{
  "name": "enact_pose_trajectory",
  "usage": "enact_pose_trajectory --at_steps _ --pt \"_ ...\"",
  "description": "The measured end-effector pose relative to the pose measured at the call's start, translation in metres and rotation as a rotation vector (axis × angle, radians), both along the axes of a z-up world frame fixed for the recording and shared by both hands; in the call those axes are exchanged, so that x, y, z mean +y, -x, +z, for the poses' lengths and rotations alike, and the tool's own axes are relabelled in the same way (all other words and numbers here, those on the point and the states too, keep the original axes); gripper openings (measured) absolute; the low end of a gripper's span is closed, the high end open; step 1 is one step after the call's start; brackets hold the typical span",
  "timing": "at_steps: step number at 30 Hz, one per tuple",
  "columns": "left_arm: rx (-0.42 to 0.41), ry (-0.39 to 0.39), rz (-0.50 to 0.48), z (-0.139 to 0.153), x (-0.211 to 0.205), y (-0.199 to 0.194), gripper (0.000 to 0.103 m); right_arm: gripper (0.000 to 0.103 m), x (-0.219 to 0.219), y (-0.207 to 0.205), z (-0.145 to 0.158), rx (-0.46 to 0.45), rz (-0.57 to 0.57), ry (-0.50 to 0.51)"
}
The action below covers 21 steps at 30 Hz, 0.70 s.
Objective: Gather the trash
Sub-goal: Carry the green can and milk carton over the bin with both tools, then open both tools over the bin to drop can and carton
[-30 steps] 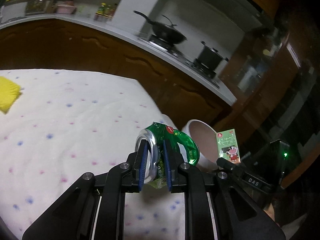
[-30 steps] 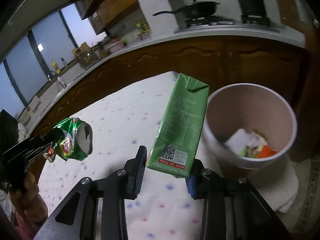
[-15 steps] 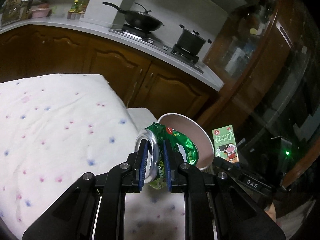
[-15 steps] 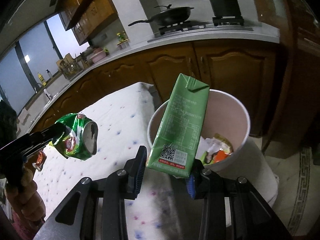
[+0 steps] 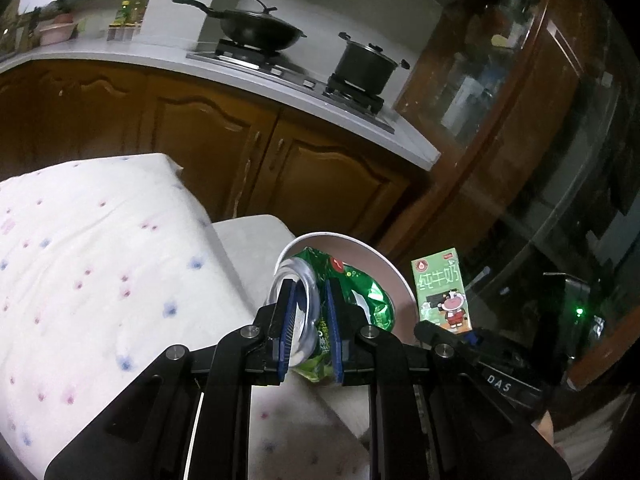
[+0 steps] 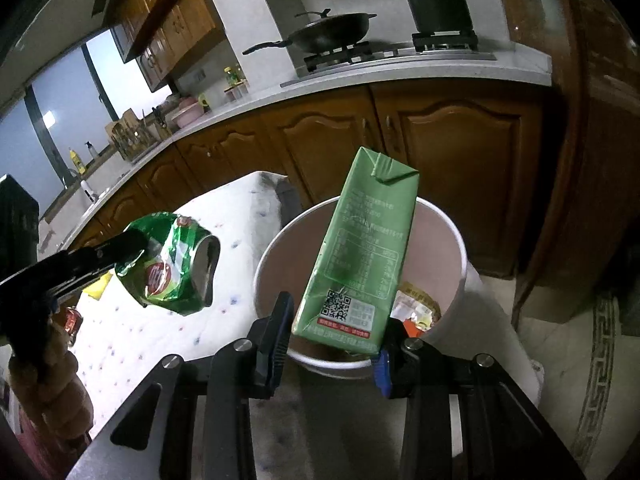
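My left gripper is shut on a crushed green can and holds it at the near rim of the white trash bin. The can also shows in the right wrist view, left of the bin. My right gripper is shut on a green milk carton, held upright over the bin's near rim. The carton also shows in the left wrist view, right of the bin. Paper and wrappers lie inside the bin.
A table with a white dotted cloth lies left of the bin. Behind are brown kitchen cabinets, a counter with a wok and a pot. A yellow object and a small red can lie on the cloth.
Both grippers moved toward the bin with their loads. The bin has grown larger in both views, and the carton now stands over its near rim.
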State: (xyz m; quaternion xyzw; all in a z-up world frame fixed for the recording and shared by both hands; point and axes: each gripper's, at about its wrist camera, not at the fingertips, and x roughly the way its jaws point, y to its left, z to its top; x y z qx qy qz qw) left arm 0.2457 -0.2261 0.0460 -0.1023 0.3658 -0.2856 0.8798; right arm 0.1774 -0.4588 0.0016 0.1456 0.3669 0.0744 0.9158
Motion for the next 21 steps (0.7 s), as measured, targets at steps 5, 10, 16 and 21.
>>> enact_pose_trajectory --at_steps 5,10,16,21 --pt "-0.001 -0.023 -0.021 -0.002 -0.022 -0.010 0.012 0.036 -0.002 -0.008 -0.002 0.012 0.014 0.019" --pt "0.007 -0.046 -0.038 -0.006 -0.040 -0.021 0.011 0.036 -0.007 -0.019 -0.010 0.040 0.021 0.023" --pt "0.021 -0.068 -0.046 -0.016 -0.051 -0.030 0.011 0.036 -0.012 -0.027 -0.015 0.059 0.025 0.040" --pt "0.058 -0.094 -0.049 -0.026 -0.059 -0.038 0.015 0.039 -0.014 -0.034 -0.018 0.086 0.015 0.042"
